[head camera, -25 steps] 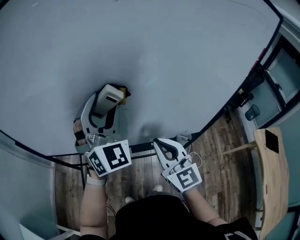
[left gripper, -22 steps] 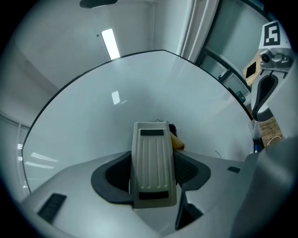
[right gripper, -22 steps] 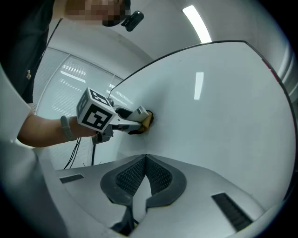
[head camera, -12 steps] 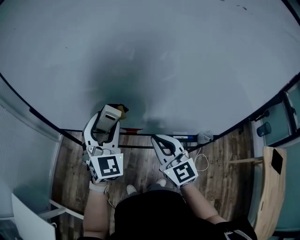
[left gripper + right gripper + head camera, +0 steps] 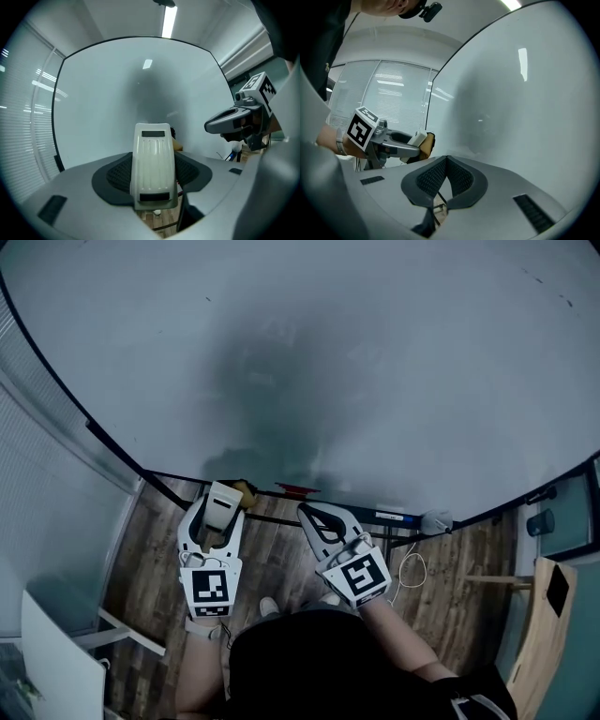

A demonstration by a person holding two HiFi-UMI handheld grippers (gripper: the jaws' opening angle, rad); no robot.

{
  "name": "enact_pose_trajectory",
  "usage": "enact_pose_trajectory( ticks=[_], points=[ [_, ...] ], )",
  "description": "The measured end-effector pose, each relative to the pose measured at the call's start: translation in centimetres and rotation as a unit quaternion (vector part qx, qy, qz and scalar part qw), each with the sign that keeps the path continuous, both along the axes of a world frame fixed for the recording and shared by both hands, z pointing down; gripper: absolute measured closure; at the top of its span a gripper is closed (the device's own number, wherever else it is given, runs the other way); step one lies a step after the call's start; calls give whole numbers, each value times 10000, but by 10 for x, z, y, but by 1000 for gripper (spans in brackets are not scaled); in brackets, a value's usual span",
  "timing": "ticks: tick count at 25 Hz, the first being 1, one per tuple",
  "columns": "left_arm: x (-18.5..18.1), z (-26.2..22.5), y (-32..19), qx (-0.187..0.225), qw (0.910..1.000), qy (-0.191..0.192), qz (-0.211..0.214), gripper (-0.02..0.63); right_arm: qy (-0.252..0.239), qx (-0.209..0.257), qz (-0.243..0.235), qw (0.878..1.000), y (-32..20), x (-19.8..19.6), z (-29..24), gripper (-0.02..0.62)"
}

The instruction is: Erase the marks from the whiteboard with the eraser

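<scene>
The whiteboard [image 5: 375,362] fills the upper head view and carries a broad grey smear [image 5: 267,362]. My left gripper [image 5: 217,514] is shut on the eraser [image 5: 223,499], a cream plastic block with a tan felt side, held at the board's bottom edge near the tray. In the left gripper view the eraser [image 5: 151,154] stands between the jaws, pointing at the whiteboard [image 5: 108,93]. My right gripper [image 5: 309,514] is shut with nothing in it, just right of the left one. Its closed pads [image 5: 459,176] meet in the right gripper view, where the eraser [image 5: 419,138] shows at left.
The board's tray [image 5: 337,507] holds a red item [image 5: 297,488], a blue marker [image 5: 389,517] and a pale round thing [image 5: 436,521]. A wooden chair [image 5: 553,615] stands at the right, a white panel [image 5: 56,662] at lower left. Glass walls with blinds [image 5: 47,493] flank the board.
Both grippers have come down from the board's face to its bottom edge, the eraser still in the left one. The head view has swung left, showing more of the smear.
</scene>
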State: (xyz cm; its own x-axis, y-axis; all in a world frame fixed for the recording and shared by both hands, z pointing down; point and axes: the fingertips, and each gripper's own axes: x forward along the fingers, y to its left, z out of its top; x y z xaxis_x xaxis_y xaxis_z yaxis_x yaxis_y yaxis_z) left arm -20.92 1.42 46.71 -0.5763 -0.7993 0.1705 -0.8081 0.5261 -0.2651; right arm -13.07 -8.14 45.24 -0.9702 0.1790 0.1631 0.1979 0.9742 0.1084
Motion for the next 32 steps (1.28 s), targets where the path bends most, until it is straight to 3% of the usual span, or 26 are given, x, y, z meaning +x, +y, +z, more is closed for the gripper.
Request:
enact_pose_trajectory(
  ticks=[11,17,32],
  points=[
    [-12,23,41,620,9935,678,-669,342,149,-97,-456,9988,19,-21,13,568],
    [-5,22,37,630,9935,655,-678,344,133,-49,-594,9981,24,-21,13,568],
    [13,25,38,665,9925,759,-684,344,229,-236,-360,9988,15,-9,18,569]
  ],
)
